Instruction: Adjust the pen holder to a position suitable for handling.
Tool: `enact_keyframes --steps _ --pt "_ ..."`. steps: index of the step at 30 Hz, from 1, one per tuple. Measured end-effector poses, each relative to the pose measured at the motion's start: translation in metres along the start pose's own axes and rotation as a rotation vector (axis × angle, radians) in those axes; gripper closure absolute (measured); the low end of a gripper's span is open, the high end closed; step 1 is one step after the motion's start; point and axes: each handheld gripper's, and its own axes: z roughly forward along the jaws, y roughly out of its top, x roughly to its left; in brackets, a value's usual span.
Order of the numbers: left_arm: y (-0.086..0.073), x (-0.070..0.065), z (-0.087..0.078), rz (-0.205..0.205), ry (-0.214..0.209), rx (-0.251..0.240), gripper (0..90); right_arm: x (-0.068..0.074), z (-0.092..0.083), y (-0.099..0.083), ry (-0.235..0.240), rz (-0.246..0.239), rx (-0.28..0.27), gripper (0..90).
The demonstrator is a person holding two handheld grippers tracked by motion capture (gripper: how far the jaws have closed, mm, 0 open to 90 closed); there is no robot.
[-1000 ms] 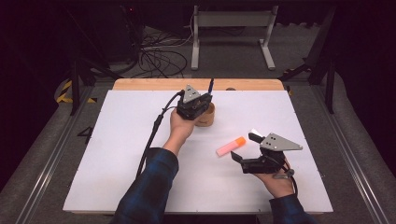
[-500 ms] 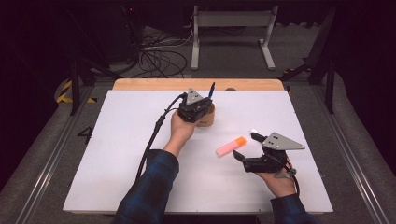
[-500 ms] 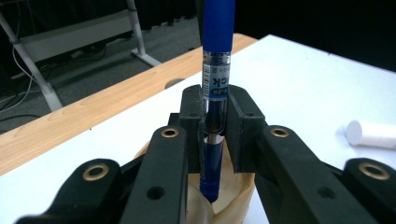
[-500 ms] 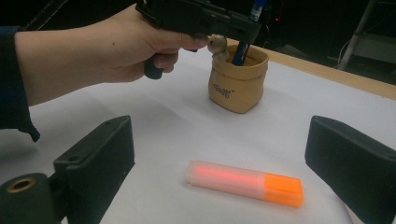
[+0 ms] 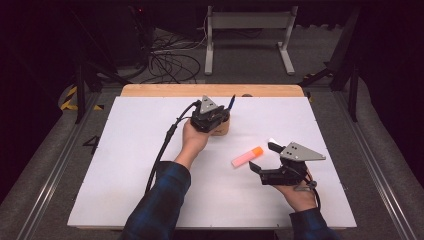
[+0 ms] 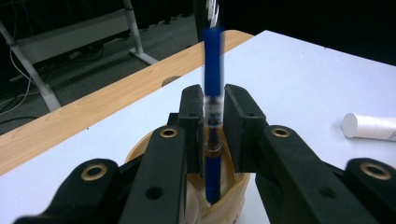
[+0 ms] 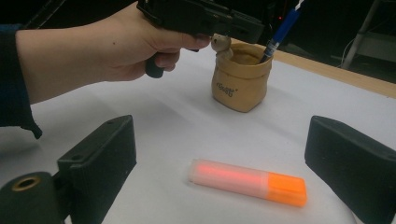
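Left tongs (image 6: 215, 135) clench a blue pen (image 6: 213, 93) upright over the tan pouch (image 7: 240, 84).
Keep it vertical, then let go; right tongs (image 7: 224, 158), released, straddle the orange highlighter (image 7: 247, 182) at the surface's (image 5: 130, 165) four o'clock.

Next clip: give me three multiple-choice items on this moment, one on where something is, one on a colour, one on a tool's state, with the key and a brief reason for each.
1. Where does the blue pen's lower end sit?
A. inside the tan pouch-like holder
B. flat on the white table
C. between the right tool's jaws

2. What colour is the cap of the highlighter?
A. green
B. orange
C. black

3. How is the right tool set?
A. shut on the highlighter
B. shut on nothing
C. open, the highlighter lying between its jaws, untouched

Key: 1 A, the left gripper view shows the pen running down into the holder while the left tool clamps it. 2 B, the right gripper view shows an orange cap on a pinkish body. 3 C, its jaws stand wide apart on either side of the highlighter.
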Motion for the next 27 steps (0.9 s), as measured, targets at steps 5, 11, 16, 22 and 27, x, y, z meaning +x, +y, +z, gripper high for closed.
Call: enact_keyframes --steps 5,11,16,22,27 --pt "-0.003 0.001 -0.006 -0.012 0.007 -0.014 58.5 0.0 0.0 0.0 -0.002 0.0 0.001 9.5" --pt "-0.006 -0.006 -0.013 -0.005 -0.027 -0.019 42.3 -0.001 0.0 -0.001 -0.014 0.004 -0.005 8.5" --pt "-0.005 -0.014 -0.021 0.001 -0.05 -0.015 28.1 -0.003 -0.002 -0.001 -0.026 0.011 -0.016 7.6" --pt "-0.008 -0.02 -0.029 -0.001 -0.075 -0.01 18.6 -0.002 -0.002 0.0 -0.027 0.011 -0.017 6.9" --pt "-0.011 -0.027 -0.035 0.016 -0.096 -0.007 10.8 -0.003 -0.002 0.0 -0.027 0.015 -0.021 5.6"
